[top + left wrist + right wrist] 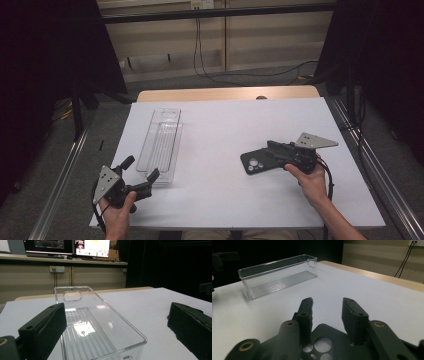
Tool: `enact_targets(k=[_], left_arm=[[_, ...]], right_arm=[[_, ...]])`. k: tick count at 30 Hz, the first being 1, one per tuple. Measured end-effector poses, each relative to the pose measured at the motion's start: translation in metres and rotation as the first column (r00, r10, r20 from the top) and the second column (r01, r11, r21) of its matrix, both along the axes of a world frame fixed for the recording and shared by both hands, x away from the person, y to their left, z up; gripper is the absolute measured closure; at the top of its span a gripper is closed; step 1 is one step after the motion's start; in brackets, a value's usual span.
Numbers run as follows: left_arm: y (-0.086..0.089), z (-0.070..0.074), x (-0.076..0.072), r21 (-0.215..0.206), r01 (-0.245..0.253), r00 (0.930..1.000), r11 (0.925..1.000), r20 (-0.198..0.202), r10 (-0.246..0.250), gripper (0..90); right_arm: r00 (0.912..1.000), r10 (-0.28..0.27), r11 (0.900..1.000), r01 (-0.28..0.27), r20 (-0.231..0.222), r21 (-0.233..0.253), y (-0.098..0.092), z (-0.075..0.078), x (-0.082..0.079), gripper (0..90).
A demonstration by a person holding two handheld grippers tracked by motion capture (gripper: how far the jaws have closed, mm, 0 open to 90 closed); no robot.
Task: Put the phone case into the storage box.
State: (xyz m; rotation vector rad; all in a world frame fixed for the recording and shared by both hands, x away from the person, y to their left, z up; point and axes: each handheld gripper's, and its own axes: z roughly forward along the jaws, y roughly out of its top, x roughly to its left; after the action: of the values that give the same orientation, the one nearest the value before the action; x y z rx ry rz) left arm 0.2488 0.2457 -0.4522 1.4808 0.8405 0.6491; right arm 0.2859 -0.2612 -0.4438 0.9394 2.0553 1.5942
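High view: right gripper (270, 152) jaws straddle black phone case (256, 162) at right, not yet clamped — left gripper (142, 175) spread wide at near end of clear plastic bin (161, 145). Next, probably: close, lift, carry left.

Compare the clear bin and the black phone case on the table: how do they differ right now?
The clear bin is see-through, long and deep-walled; the phone case is black, flat and smaller. The bin sits ahead of the open left gripper, at most touched by one jaw; the case lies partly under the right gripper. Both rest on the white table.
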Motion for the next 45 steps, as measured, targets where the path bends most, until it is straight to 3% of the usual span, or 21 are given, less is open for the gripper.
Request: enact_targets(k=[5,6,11,13,15,22,26,31,35,40,41,42,43,44,45], left_arm=[[0.001,0.000,0.000,0.005,-0.010,1.0000,0.9999,0.002,0.010,2.3],[0.000,0.000,0.000,-0.004,-0.011,0.9999,0.9999,0.002,0.011,2.3],[0.001,0.000,0.000,0.004,-0.003,1.0000,1.0000,0.002,0.003,2.3],[0.001,0.000,0.000,0.002,-0.004,1.0000,1.0000,0.003,0.004,2.3],[0.001,0.000,-0.001,-0.005,-0.003,1.0000,1.0000,0.002,0.003,2.3],[0.001,0.000,0.000,-0.002,0.001,1.0000,1.0000,0.003,-0.001,2.3],[0.001,0.000,0.000,0.003,-0.003,1.0000,1.0000,0.003,0.003,2.3],[0.001,0.000,-0.001,0.002,-0.005,1.0000,1.0000,0.001,0.005,2.3],[0.002,0.000,0.000,-0.001,-0.009,0.9999,1.0000,0.004,0.009,2.3],[0.003,0.000,0.000,-0.003,-0.015,0.9999,0.9999,0.002,0.015,2.3],[0.003,0.000,0.000,-0.003,-0.015,0.9999,0.9999,0.002,0.015,2.3],[0.002,0.000,0.000,-0.005,-0.013,0.9999,0.9999,0.003,0.013,2.3],[0.002,0.000,0.000,-0.005,-0.013,0.9999,0.9999,0.003,0.013,2.3],[0.003,0.000,-0.001,0.002,-0.010,0.9999,0.9999,0.004,0.010,2.3],[0.003,0.000,-0.001,0.002,-0.010,0.9999,0.9999,0.004,0.010,2.3]], right_arm=[[0.9999,0.010,1.000,-0.010,0.003,-0.015,0.001,0.000,0.000,68.5],[0.9998,0.018,0.999,-0.018,0.003,-0.027,0.001,0.000,0.000,74.5],[0.9994,0.026,0.999,-0.027,-0.022,-0.037,0.001,0.000,-0.001,83.6],[0.9977,0.037,0.998,-0.039,-0.057,-0.042,0.000,0.000,-0.001,90.0],[0.9969,0.039,0.998,-0.042,-0.068,-0.044,0.000,0.000,-0.001,90.0],[0.9835,0.063,0.994,-0.078,-0.170,-0.082,-0.002,0.002,-0.001,90.0],[0.9795,0.022,0.992,-0.045,-0.200,-0.114,-0.005,0.002,0.002,90.0],[0.9734,-0.076,0.983,0.037,-0.216,-0.180,-0.016,0.009,0.022,90.0],[0.9653,-0.111,0.979,0.065,-0.236,-0.194,-0.018,0.007,0.035,90.0],[0.9430,-0.167,0.964,0.095,-0.288,-0.246,-0.017,0.001,0.059,90.0],[0.9430,-0.167,0.964,0.095,-0.288,-0.246,-0.017,0.001,0.059,90.0],[0.9332,-0.186,0.958,0.103,-0.308,-0.267,-0.017,-0.001,0.066,90.0],[0.9332,-0.186,0.958,0.103,-0.308,-0.267,-0.017,-0.001,0.066,90.0],[0.9228,-0.203,0.952,0.107,-0.327,-0.287,-0.017,-0.002,0.072,90.0],[0.9179,-0.207,0.949,0.105,-0.338,-0.296,-0.016,-0.003,0.076,90.0]])
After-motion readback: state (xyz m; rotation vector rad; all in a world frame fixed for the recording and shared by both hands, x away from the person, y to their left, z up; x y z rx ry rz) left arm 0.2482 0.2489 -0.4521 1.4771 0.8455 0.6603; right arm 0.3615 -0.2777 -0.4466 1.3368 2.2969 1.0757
